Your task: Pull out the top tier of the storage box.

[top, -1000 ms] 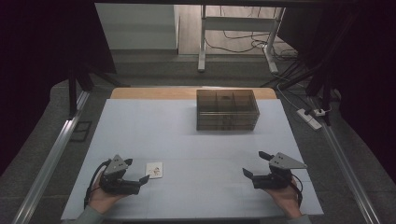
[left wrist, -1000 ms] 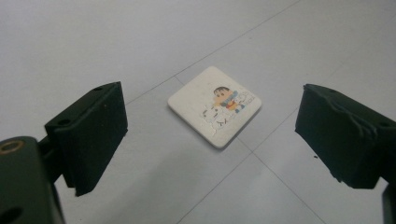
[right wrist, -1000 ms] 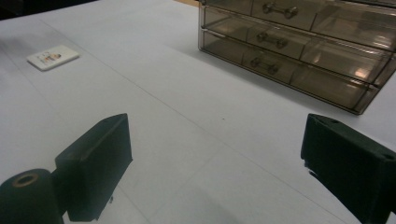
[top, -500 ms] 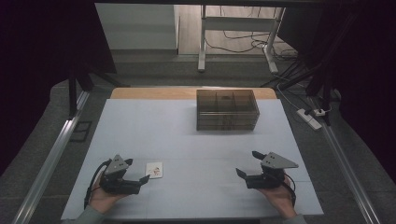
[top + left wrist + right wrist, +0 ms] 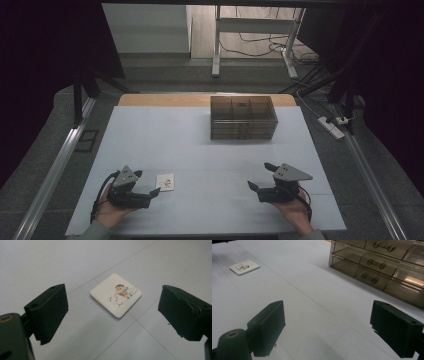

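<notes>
Looking down from the high view, a left gripper [image 5: 147, 184] rests at the desk's [image 5: 200, 135] near edge with its jaws wide, a small picture tile [image 5: 165, 181] lying flat just beside them. The right gripper [image 5: 261, 176], also wide and empty, sits well apart, with a drawer box [image 5: 243, 117] at the far side.

From the left gripper view, the tile [image 5: 115, 295] lies flat between the spread jaws, slightly ahead. Lowering until both jaws straddle its thin edges should help.

From the right gripper view, tile [image 5: 244, 267] lies far left, drawers [image 5: 377, 263] shut.
</notes>
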